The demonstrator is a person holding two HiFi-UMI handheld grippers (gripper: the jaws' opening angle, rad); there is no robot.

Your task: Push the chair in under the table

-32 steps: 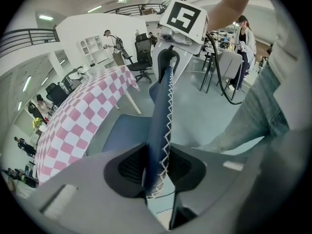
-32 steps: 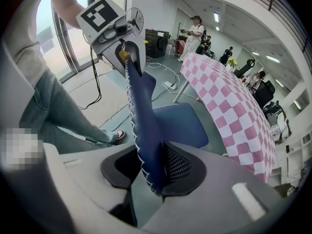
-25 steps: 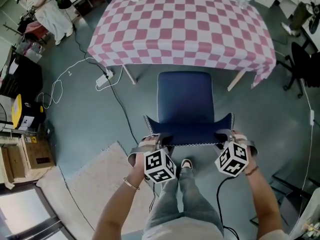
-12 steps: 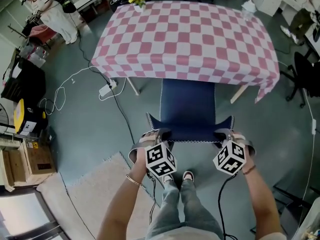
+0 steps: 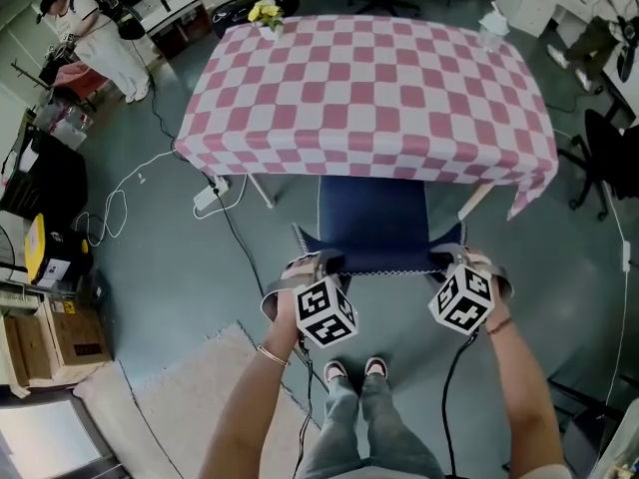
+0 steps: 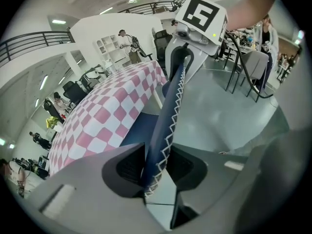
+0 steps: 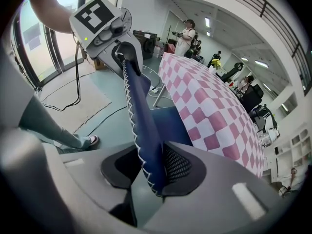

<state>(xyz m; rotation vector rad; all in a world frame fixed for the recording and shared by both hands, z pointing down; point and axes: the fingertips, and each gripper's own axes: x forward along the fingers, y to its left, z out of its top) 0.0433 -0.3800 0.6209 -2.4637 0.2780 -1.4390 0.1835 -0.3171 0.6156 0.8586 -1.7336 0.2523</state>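
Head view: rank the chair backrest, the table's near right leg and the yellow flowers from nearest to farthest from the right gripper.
1. The chair backrest: between the right gripper's jaws.
2. The table leg: just ahead, under the checked cloth's near right corner.
3. The yellow flowers: on its far left corner.

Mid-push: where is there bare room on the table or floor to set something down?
The checked tabletop is bare between the yellow flowers at its far left corner and the clear container at its far right. Floor right of the chair is open. Left is crowded: power strip and cables.
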